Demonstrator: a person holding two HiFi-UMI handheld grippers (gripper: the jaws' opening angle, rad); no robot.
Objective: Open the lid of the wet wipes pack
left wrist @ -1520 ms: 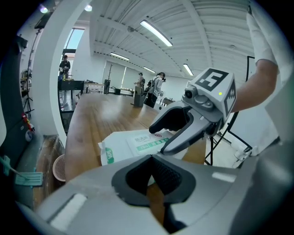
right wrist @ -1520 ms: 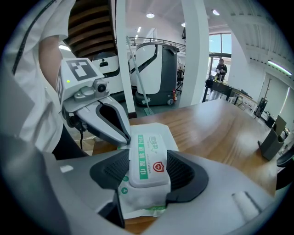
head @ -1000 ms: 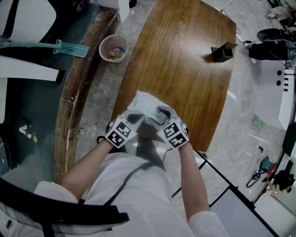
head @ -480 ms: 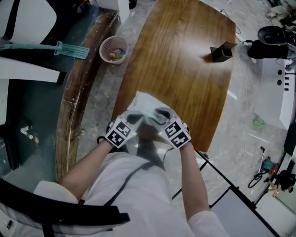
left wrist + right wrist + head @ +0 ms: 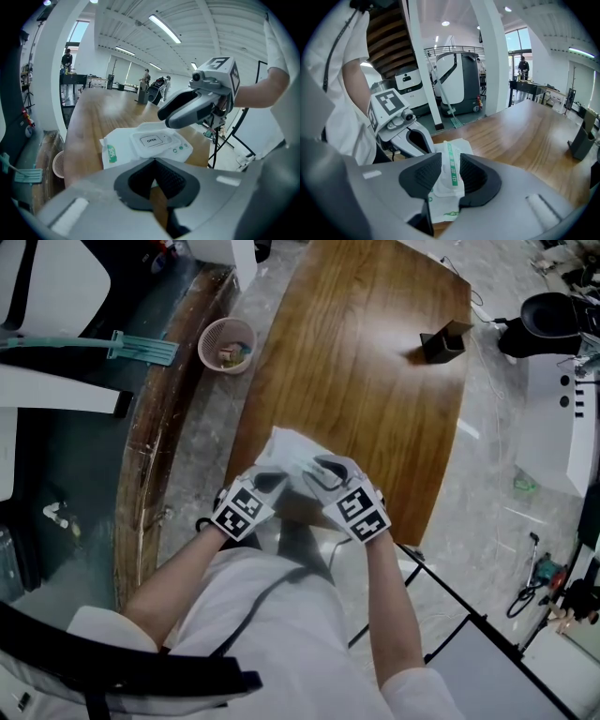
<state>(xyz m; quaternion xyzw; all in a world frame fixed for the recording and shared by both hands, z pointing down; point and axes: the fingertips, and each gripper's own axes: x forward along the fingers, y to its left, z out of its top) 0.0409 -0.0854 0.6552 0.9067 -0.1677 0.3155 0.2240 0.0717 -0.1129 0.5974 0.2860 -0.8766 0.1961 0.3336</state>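
Note:
A white wet wipes pack [image 5: 292, 457] lies near the front edge of the wooden table [image 5: 366, 362]. Its flip lid [image 5: 152, 139], marked OPEN, lies flat and closed. My left gripper [image 5: 269, 486] [image 5: 154, 161] sits at the pack's near edge, its tips shut on the wrapper. My right gripper [image 5: 322, 472] [image 5: 451, 176] hovers over the right end of the pack [image 5: 450, 187], which shows through the gap between its pads. Its jaws are closing and do not pinch the pack. In the left gripper view its fingers [image 5: 187, 110] hang just above the lid.
A small black box [image 5: 442, 341] stands at the table's far right. On the floor to the left are a pink basket [image 5: 228, 343] and a green mop head [image 5: 141, 343]. White equipment [image 5: 562, 418] stands right of the table. The table edge runs just under both grippers.
The right gripper has lifted a little above the pack and its jaws have narrowed. The pack and the left gripper have stayed put.

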